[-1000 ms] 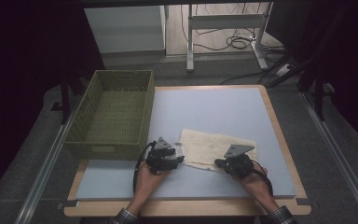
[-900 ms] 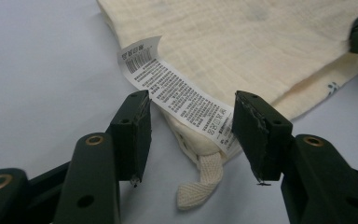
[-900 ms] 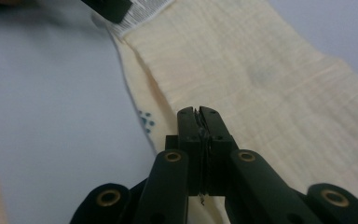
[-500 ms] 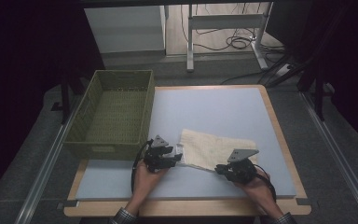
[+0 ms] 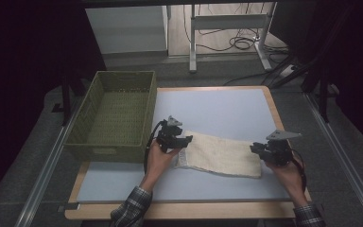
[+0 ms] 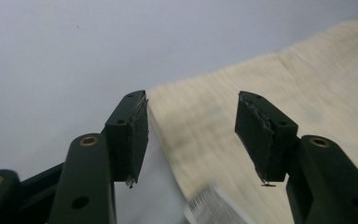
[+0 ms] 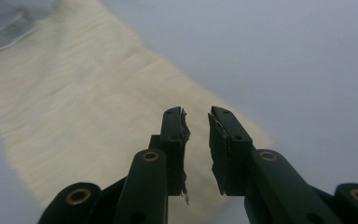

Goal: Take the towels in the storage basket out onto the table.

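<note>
Cloth: one cream folded towel point(image 5: 222, 154) lies flat on the blue tabletop point(image 5: 227, 111), between my two hands, its long axis running from my left gripper point(image 5: 182, 142) across to my right gripper point(image 5: 259, 149).
Left fingers: apart, nothing clamped; the towel's near corner point(image 6: 223, 140) lies just below and ahead of them, its edge running past my one pad point(image 6: 137, 135).
Right fingers: a narrow gap, and they have just been opening; nothing is between them, and the towel's other end point(image 7: 121, 121) lies just ahead and below.
Nearer hand: the left sits right over its end; the right stands just off the edge.
Basket: one green woven basket point(image 5: 116, 113), beyond my left hand, just beside the towel's left end.
Count: one towel, one basket, two grippers.
Next move, I judge: the lift toward the basket starts from the left end.
</note>
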`<action>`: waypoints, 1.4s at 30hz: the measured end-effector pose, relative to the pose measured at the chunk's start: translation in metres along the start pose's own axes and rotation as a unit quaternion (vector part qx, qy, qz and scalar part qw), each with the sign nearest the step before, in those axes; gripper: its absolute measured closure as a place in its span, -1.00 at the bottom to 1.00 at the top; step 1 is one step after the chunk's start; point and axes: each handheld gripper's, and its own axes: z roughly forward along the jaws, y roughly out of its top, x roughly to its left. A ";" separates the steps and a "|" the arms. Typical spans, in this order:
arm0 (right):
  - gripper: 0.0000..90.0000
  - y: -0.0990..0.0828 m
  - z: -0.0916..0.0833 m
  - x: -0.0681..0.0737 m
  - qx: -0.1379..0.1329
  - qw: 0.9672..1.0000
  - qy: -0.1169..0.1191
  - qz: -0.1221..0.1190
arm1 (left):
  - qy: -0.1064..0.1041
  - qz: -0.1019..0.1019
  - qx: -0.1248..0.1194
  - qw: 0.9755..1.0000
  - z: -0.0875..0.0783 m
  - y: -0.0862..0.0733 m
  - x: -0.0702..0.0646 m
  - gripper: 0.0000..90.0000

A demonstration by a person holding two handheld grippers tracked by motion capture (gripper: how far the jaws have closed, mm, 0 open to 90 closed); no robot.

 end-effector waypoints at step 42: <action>0.38 0.028 0.057 -0.048 0.031 0.999 -0.006 0.025 | 0.026 0.013 -0.006 1.000 0.012 -0.022 0.018 0.22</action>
